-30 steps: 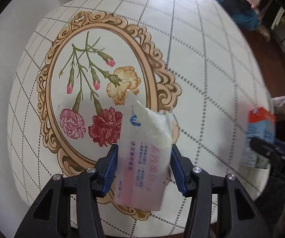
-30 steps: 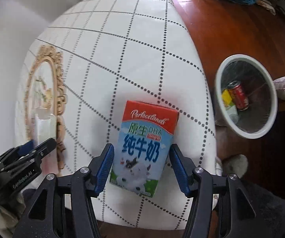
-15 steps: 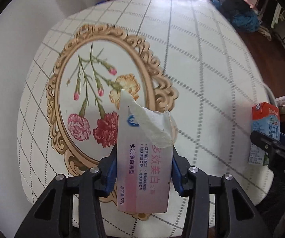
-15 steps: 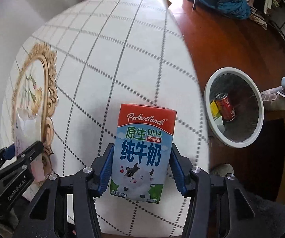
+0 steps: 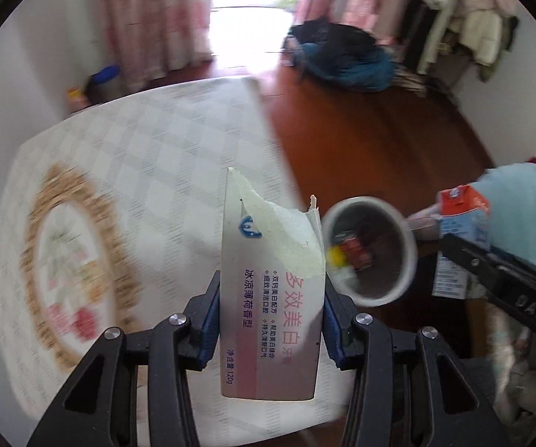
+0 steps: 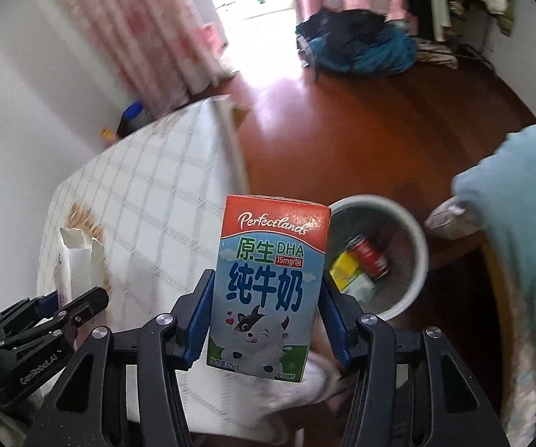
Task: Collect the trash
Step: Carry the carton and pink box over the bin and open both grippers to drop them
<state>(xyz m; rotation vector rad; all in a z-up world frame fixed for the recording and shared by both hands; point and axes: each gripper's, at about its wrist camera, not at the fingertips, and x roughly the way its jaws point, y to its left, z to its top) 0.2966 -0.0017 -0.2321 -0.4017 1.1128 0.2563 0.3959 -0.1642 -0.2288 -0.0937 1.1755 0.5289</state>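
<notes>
Above the table [image 5: 156, 171], left gripper [image 5: 271, 320] clamps torn toothpaste box [image 5: 271, 298], right gripper [image 6: 264, 320] clamps milk carton [image 6: 268, 290]. Carry step. Next: both over bin [image 6: 422, 257], release.

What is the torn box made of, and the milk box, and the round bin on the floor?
The torn box looks like thin printed cardboard: its ripped top edge shows a pale, rough paper layer. The milk carton looks like coated paperboard, smooth and slightly shiny, with crisp folded edges. The bin seems to be plastic with a smooth white rim, though blur leaves that uncertain.
</notes>
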